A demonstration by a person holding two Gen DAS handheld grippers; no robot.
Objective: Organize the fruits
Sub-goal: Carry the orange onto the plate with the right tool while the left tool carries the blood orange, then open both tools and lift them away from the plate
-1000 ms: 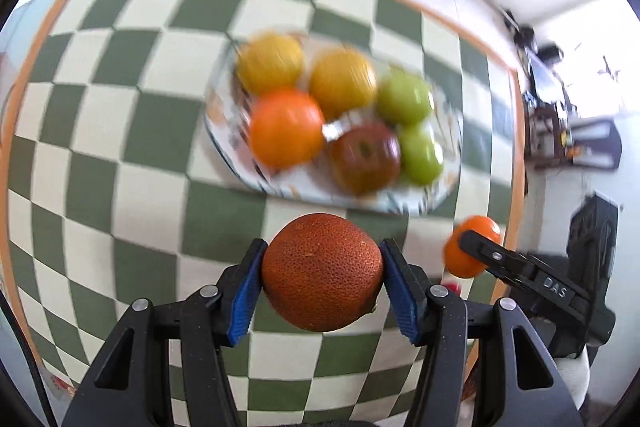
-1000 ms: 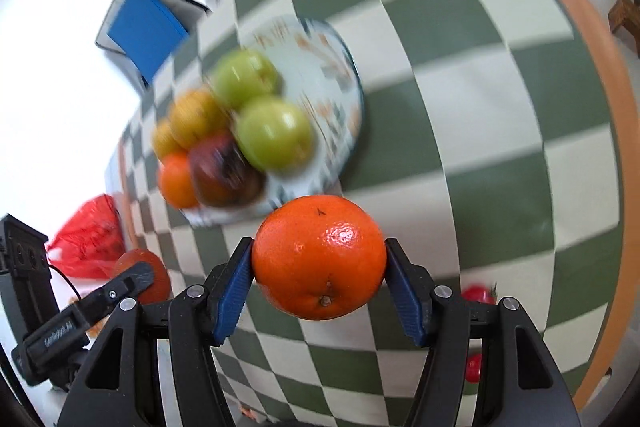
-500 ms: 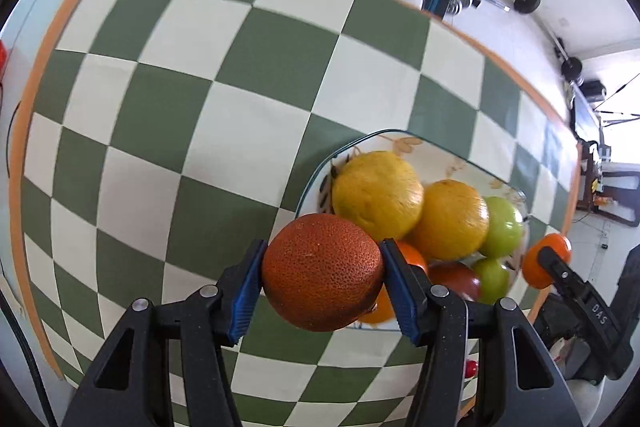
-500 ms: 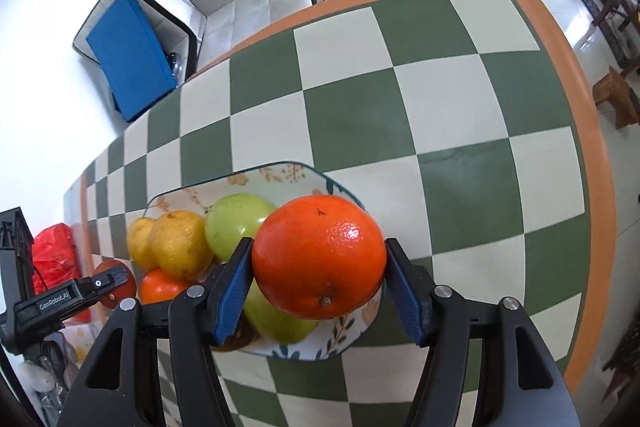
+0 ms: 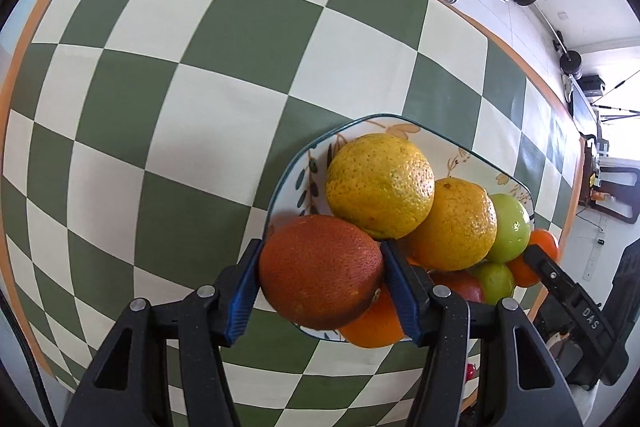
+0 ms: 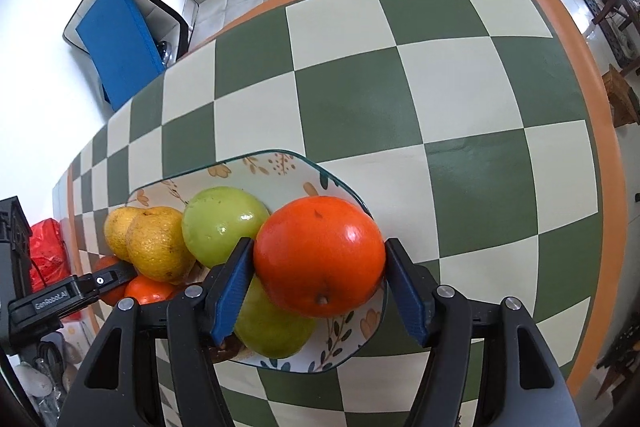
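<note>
Already most of the fruit is sitting on the plate (image 5: 472,155): two yellow-orange citrus (image 5: 380,185), two green apples (image 5: 510,229), a smaller orange and a dark red fruit that is mostly hidden are crowding together on the flowered dish, which is resting on the green-and-cream checked table (image 5: 200,87).

Both hands are bringing in what look like the last pieces. The left gripper (image 5: 318,285) is clamping a dark, rough-skinned orange (image 5: 320,271) between its blue pads, holding it at the plate's left near rim, just beside the yellow citrus. The right gripper (image 6: 320,279) is likewise gripping a glossy bright orange (image 6: 320,257), holding it over the plate's right side, with bare flowered surface showing beneath and beside it.

Judging by this, the gathering is nearly done; what is remaining is setting these two down and letting go. The left side is looking tight, so the dark orange may roll off the rim unless it is nestling against its neighbours. Whether either fruit is touching the dish I cannot tell.
</note>
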